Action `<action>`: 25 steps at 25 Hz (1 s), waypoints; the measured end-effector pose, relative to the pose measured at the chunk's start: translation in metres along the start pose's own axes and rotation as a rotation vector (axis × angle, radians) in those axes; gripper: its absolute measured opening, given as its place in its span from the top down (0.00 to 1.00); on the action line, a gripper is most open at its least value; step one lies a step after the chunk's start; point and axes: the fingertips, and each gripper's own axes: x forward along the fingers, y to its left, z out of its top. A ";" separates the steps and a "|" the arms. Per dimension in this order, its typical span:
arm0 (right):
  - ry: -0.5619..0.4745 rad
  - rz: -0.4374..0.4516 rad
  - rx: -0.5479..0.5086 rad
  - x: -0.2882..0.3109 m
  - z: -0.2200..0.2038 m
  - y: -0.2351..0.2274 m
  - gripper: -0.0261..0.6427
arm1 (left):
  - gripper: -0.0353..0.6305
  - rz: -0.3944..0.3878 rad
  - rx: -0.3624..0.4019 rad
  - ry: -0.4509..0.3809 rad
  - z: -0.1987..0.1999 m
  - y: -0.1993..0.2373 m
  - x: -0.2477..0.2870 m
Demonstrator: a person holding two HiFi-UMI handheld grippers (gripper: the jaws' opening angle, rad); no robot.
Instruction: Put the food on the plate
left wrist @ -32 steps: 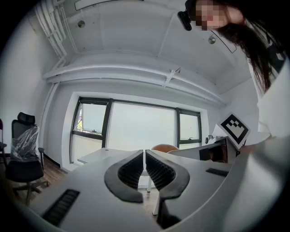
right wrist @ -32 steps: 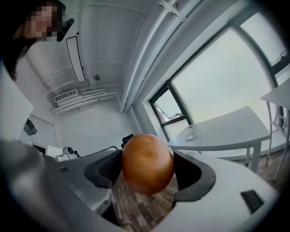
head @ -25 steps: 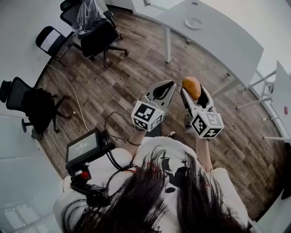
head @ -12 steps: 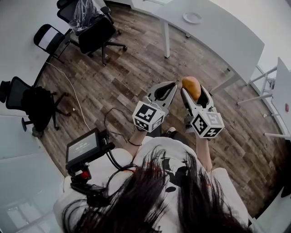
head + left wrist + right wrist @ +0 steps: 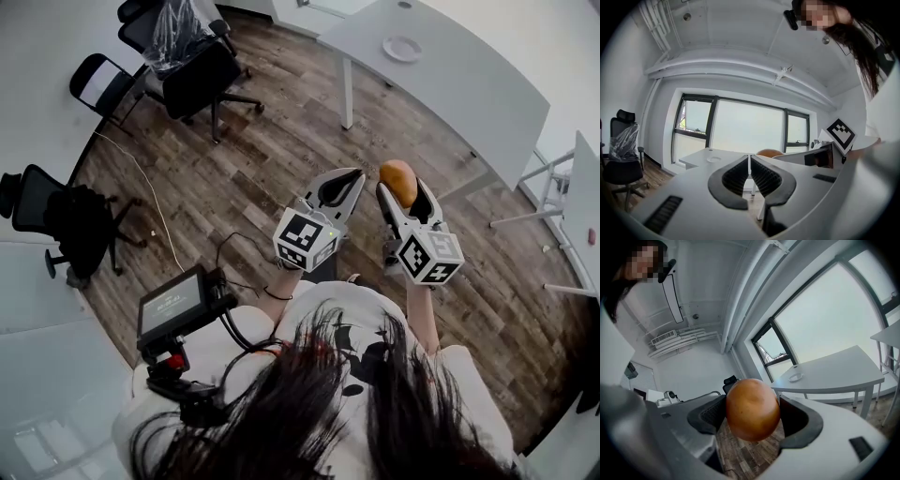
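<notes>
My right gripper (image 5: 401,190) (image 5: 752,411) is shut on a round orange-brown bun (image 5: 397,181) (image 5: 752,408), held at chest height above the wood floor. The bun fills the gap between both jaws in the right gripper view. Beside it on the left, my left gripper (image 5: 343,184) (image 5: 749,161) is shut with nothing in it, its ridged pads touching. A small white plate (image 5: 401,48) (image 5: 795,377) (image 5: 713,159) lies on the white table (image 5: 469,84) far ahead of both grippers. The bun's top (image 5: 769,152) peeks over the right gripper in the left gripper view.
Black office chairs (image 5: 187,70) stand at the far left, one draped in clear plastic; another chair (image 5: 70,220) sits at the left wall. A cable (image 5: 150,202) trails over the wood floor. A second table's legs (image 5: 539,202) stand at the right. Large windows (image 5: 740,126) lie ahead.
Both grippers keep their pose and the bun stays clamped. The view has shifted slightly, so the table and plate sit a little lower and further right in the head view.
</notes>
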 end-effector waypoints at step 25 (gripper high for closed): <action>-0.006 -0.128 0.006 0.172 0.023 0.020 0.44 | 0.94 -0.156 -0.026 -0.009 0.030 0.177 0.060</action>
